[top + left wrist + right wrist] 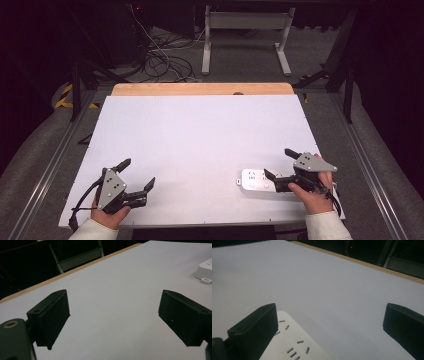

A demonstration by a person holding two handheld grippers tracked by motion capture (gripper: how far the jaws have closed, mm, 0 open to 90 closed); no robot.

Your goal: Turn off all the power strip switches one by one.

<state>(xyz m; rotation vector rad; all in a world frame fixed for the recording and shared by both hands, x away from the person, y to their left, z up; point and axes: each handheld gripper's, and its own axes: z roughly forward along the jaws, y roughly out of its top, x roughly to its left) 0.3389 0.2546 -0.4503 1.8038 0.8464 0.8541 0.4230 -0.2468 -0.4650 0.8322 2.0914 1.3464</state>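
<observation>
- Nearest the person's edge of the worktop, the left gripper rests low at the left corner, jaws spread wide with nothing between them.
- At the near right, the right gripper hovers at the right end of a white power strip, jaws also spread and holding nothing; one jaw sits over the strip's top face, the other well off to its far side.
- From the right gripper view, the power strip's socket slots lie just beside the left jaw, so the strip is not yet bracketed.
- Judged step: the approach to a grasp on the strip. The next move calls for centring both jaws across the strip's narrow width, lowering, then closing.
- Farther off, bare white worktop runs to a wooden edge; beyond it stand grey table legs and floor cables.
</observation>
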